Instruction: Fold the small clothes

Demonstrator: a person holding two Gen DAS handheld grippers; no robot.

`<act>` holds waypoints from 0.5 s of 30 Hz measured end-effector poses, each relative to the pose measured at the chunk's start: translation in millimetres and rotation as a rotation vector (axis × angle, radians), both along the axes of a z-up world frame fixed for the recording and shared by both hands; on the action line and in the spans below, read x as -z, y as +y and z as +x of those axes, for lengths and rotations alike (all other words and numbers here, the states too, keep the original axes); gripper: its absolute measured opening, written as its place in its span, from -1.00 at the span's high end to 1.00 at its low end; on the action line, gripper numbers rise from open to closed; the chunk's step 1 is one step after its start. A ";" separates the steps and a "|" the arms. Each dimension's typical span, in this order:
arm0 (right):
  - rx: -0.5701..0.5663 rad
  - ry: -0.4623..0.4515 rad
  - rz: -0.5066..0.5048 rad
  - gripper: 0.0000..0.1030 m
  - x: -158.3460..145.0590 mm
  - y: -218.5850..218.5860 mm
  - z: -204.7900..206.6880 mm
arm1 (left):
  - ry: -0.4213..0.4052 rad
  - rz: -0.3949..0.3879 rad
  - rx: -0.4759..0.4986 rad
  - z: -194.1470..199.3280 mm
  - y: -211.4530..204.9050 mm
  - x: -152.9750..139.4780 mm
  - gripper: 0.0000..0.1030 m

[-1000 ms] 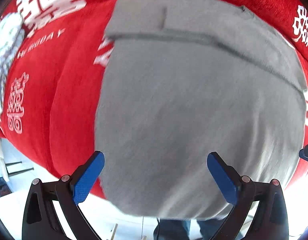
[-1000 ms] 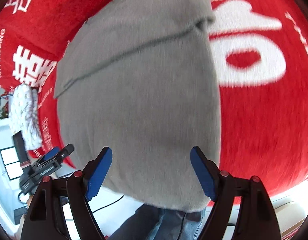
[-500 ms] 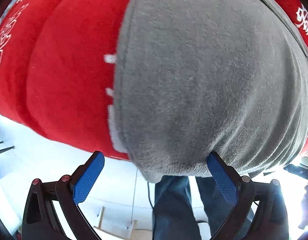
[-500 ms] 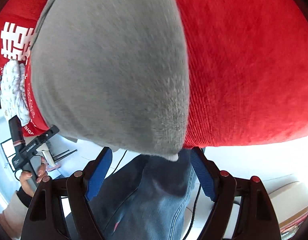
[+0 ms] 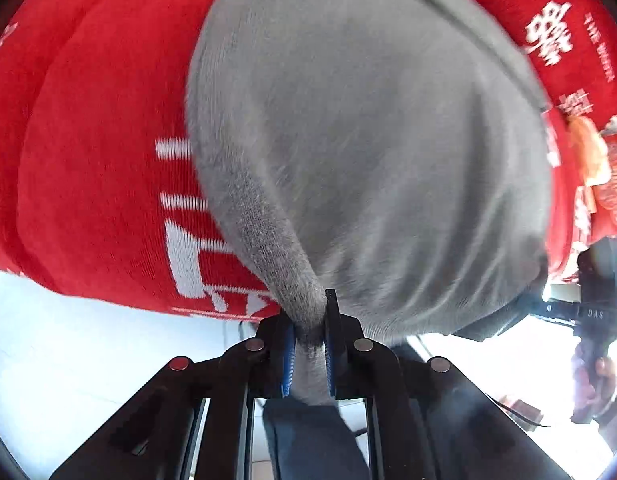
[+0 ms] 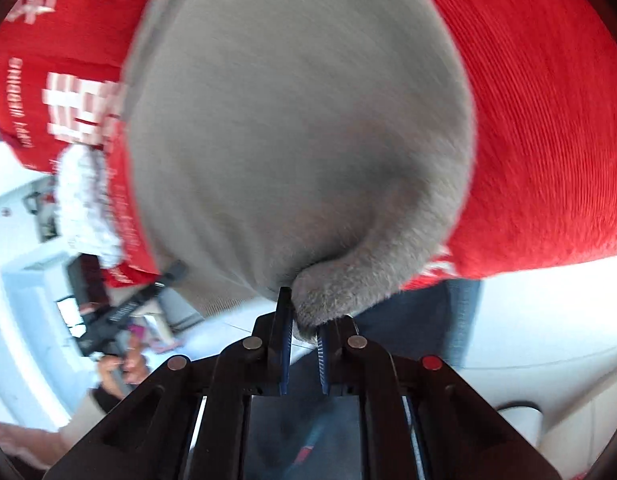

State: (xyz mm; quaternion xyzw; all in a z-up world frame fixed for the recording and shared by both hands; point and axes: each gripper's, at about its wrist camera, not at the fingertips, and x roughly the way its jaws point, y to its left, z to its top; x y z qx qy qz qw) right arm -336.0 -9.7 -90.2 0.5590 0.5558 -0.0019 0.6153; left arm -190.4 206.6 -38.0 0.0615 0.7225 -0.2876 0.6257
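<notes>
A grey knit garment (image 5: 368,152) lies spread on a red cloth-covered table (image 5: 100,168) and fills most of both views; it also shows in the right wrist view (image 6: 292,140). My left gripper (image 5: 308,334) is shut on the garment's near left corner at the table edge. My right gripper (image 6: 302,330) is shut on the garment's near right corner. The blue pads (image 5: 288,354) pinch bunched grey fabric.
The red cloth (image 6: 548,140) carries white printed characters. A white fluffy item (image 6: 86,208) lies at its left side. An orange-and-red item (image 5: 604,176) sits at the right edge. The person's jeans (image 5: 308,440) and floor show below the table edge.
Both grippers were open and have closed on the garment's near corners. The fabric now bunches between the pads.
</notes>
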 end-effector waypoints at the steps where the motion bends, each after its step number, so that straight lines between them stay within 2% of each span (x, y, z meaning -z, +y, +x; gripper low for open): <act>1: 0.017 -0.027 0.008 0.76 -7.7 -4.2 4.0 | -0.003 -0.019 -0.002 3.1 -1.2 -8.2 0.74; 5: 0.104 -0.144 0.021 0.77 -38.1 -28.8 46.6 | -0.038 -0.103 -0.016 27.7 -16.2 -43.2 0.74; 8: 0.140 -0.187 0.004 0.77 -51.8 -58.1 78.5 | -0.088 -0.133 -0.020 56.9 -35.6 -48.4 0.74; 12: 0.161 -0.151 -0.044 0.77 -48.0 -85.4 117.9 | -0.153 -0.130 -0.029 100.9 -70.7 -45.8 0.74; 15: 0.205 -0.120 -0.047 0.77 -45.4 -105.7 133.6 | -0.211 -0.089 -0.007 120.9 -94.8 -45.7 0.73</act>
